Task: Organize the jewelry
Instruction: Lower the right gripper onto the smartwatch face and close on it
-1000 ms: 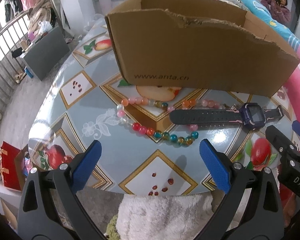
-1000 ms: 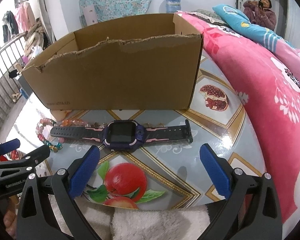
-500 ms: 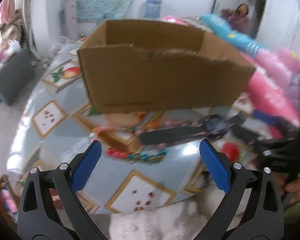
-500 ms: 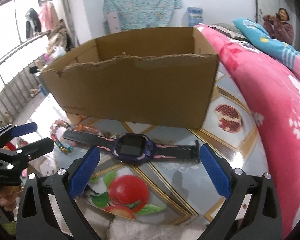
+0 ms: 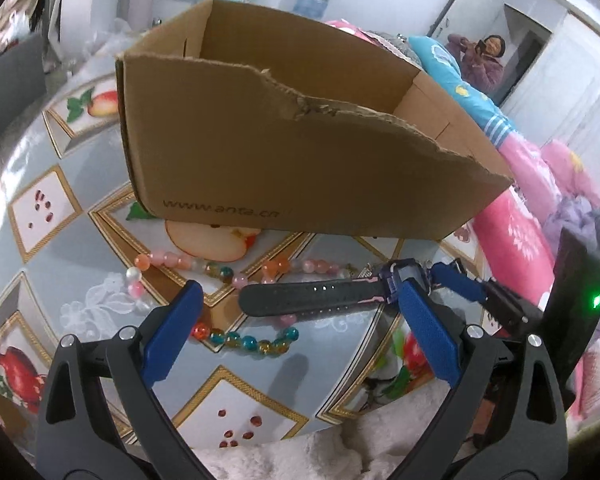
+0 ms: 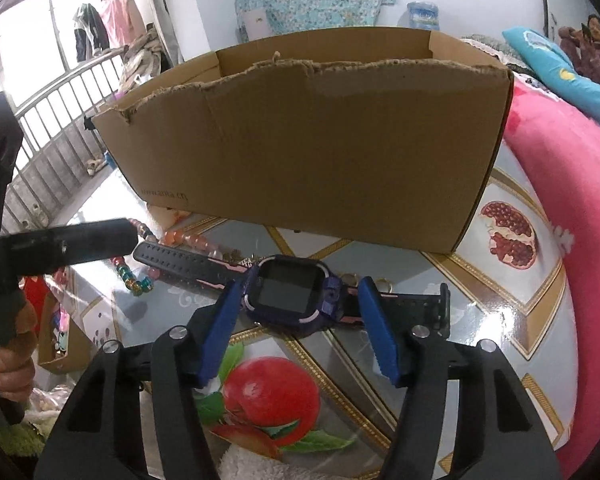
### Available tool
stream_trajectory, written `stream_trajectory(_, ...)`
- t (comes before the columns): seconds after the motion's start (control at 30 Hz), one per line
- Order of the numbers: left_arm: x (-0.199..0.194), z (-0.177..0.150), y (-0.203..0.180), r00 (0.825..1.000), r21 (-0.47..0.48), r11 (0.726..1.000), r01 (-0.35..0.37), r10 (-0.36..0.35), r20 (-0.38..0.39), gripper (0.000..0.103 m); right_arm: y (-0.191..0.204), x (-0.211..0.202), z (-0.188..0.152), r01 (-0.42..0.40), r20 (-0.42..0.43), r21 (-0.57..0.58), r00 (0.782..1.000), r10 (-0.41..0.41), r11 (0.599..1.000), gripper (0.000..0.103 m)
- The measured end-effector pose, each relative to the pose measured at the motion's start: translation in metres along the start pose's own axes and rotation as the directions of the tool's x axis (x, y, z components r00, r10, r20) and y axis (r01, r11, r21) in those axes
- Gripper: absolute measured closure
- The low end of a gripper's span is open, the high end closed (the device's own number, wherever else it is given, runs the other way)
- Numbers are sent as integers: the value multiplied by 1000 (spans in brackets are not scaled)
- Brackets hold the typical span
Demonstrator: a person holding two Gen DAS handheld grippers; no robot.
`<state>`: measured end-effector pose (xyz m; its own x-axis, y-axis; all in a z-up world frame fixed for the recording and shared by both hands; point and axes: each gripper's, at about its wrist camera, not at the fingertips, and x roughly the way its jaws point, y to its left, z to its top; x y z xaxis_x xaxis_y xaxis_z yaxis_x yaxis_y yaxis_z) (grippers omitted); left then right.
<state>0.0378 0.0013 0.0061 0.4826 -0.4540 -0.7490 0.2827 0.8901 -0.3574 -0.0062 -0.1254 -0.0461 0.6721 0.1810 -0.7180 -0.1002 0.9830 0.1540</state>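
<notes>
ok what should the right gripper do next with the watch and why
Probably close the right gripper on the watch: its open blue fingers already straddle the watch case on the table, with visible gaps either side. Then lift it toward the box.

Right gripper point(image 6: 298, 300) lowered close to the tabletop, blue pads point(image 6: 378, 330) apart but narrowed, tilted downward. Left gripper point(image 5: 296, 322) held wide open, hovering a little higher beside it. Bare hand point(image 6: 10, 360) wrapped around the left handle.
</notes>
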Motion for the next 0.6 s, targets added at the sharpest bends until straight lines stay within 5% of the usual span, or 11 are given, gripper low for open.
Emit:
stream_trajectory(0.07, 4, 2, 3, 1000, -14, 1000, 5, -5, -19, 27, 1, 0, -1, -3, 2, -5, 1000, 3, 1000, 44)
stream_trajectory(0.17, 13, 3, 7, 998, -45, 999, 12, -15, -65, 38, 0, 2, -1, -12, 3, -1, 1000, 12, 1000, 44)
stream_trajectory(0.43, 22, -2, 16, 994, -120, 991, 52, -63, -94, 47, -1, 3, -3, -15, 3, -3, 1000, 15, 1000, 44)
stream_trajectory(0.6, 9, -4, 18, 990, -143, 981, 132, -137, -21, 47, -2, 2, -4, -14, 5, -4, 1000, 15, 1000, 44)
